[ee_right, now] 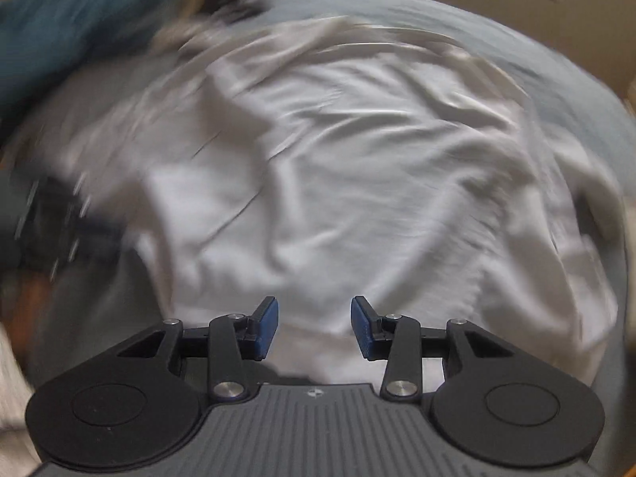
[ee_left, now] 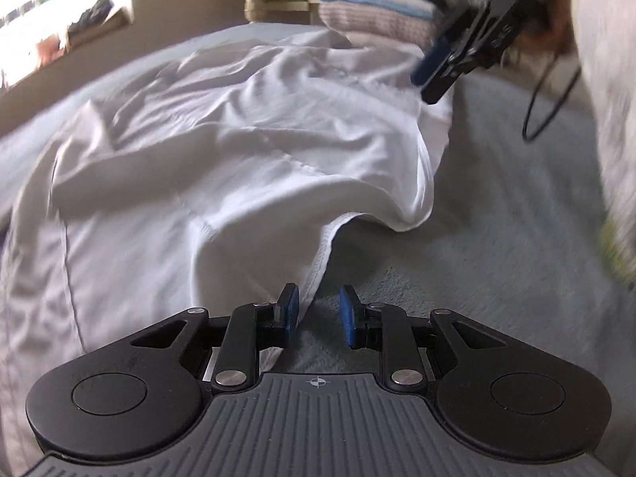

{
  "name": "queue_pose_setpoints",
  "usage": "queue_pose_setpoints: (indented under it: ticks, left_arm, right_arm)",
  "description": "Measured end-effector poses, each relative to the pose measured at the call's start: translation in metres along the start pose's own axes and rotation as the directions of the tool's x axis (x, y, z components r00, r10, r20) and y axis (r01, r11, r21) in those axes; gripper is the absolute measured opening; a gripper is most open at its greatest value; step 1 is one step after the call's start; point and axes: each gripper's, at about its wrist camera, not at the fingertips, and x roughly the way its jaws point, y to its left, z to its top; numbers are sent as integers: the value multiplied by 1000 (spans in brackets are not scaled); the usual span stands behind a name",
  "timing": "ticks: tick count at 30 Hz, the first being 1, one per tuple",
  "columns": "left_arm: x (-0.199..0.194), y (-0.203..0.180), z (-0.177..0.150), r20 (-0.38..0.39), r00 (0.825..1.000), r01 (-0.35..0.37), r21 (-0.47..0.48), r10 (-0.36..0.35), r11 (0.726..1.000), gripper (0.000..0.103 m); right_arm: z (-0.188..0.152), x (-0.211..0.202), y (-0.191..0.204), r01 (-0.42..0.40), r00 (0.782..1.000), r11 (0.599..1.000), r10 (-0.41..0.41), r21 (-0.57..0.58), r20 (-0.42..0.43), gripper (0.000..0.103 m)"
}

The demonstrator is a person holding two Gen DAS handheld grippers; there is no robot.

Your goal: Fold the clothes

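Left wrist view: left tongs [ee_left: 317, 314] stand narrowly parted, holding nothing. The stitched hem of the white, thin, crumpled cotton garment [ee_left: 222, 151] runs up from the left pad [ee_left: 289, 310]; whether it sits between the pads or just at the left one I can't tell. Garment lies spread and rumpled on the pale grey fleecy bed cover [ee_left: 497, 206], one flap lifted in a hollow hump at 1 o'clock of the tongs. Right tongs [ee_left: 441, 67] at 2 o'clock hang over the garment's far edge, side-on; gap not readable here. Stack of folded towels in white, blue and mauve [ee_left: 373, 4] sits at 12 o'clock behind.

Risks: closing here may catch only the hem's single layer, or fleece with it, so the cover drags along. The hump may collapse askew and skew a fold. A loose black cable [ee_left: 548, 95] dangles near the right tongs and could snag cloth.

Right wrist view: heavy motion blur. Right tongs [ee_right: 313, 328] stand wide, nothing between them, garment [ee_right: 338, 167] below. Fast swinging makes a mis-aimed pinch likely; wrinkles would get folded in.
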Motion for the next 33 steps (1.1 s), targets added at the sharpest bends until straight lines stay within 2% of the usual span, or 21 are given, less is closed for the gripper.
queue_pose_setpoints:
  ticks: [2,3,5,6,7,10,11,13,14,15,17,21,25,28,31,33]
  left_arm:
    - [4,-2,0,3,1000,-10,18,10,1000,22]
    - [6,-3,0,5,1000,-15,26,15,1000,22]
    - [11,-2,1,10,1000,-13,20,13,1000,20]
    - [11,0,1,13,1000,-9,12,9,1000,18]
    - [11,1,0,15,1000,-4,2,4,1000,12]
    - [10,6,0,24,1000,11,-28,-11,1000,1]
    - [10,8,-1,27,1000,16,-38,-15,999,0]
    - [4,10,-2,28,999,36,-41,-35,999,0]
    - [0,12,-2,24,998,55,-49,-54,997,0]
    - [-3,14,-3,17,997,75,-59,-74,995,0]
    - [-8,16,-4,-3,994,107,-68,-108,992,0]
    - [-7,11,-8,-49,990,134,-35,-136,990,0]
    - [-7,6,-12,-95,982,163,-3,-162,987,0]
    - [-7,4,-15,-122,976,183,5,-181,983,0]
    - [-11,11,-17,-124,971,196,-67,-203,978,0]
    - [-15,17,-20,-124,966,212,-124,-227,969,0]
  right_arm:
    - [-2,-2,19,37,999,988,-40,-149,-19,45]
    - [-3,1,25,56,998,975,-63,-214,-26,52]
    - [-3,9,36,83,994,938,-102,-338,-40,60]
    - [-3,17,41,77,993,919,-107,-386,-55,60]
    - [-2,26,46,68,992,902,-109,-427,-71,60]
    - [-2,54,57,24,989,869,-94,-495,-118,59]
    - [-4,59,60,9,986,861,-91,-509,-138,56]
    - [-8,67,65,-23,981,846,-84,-532,-177,32]
    - [-11,66,65,-44,978,842,-73,-538,-195,11]
    - [-14,64,65,-64,975,840,-61,-539,-212,5]
    - [-21,55,62,-89,972,844,-42,-529,-231,3]
    - [-35,40,58,-110,970,857,-19,-504,-243,3]
    - [-50,47,53,-90,971,898,-18,-430,-239,4]
    - [-55,45,44,-78,979,947,14,-311,-202,5]
    - [-63,36,28,-90,985,983,64,-159,-163,12]
    - [-71,29,21,-105,984,991,92,-85,-150,22]
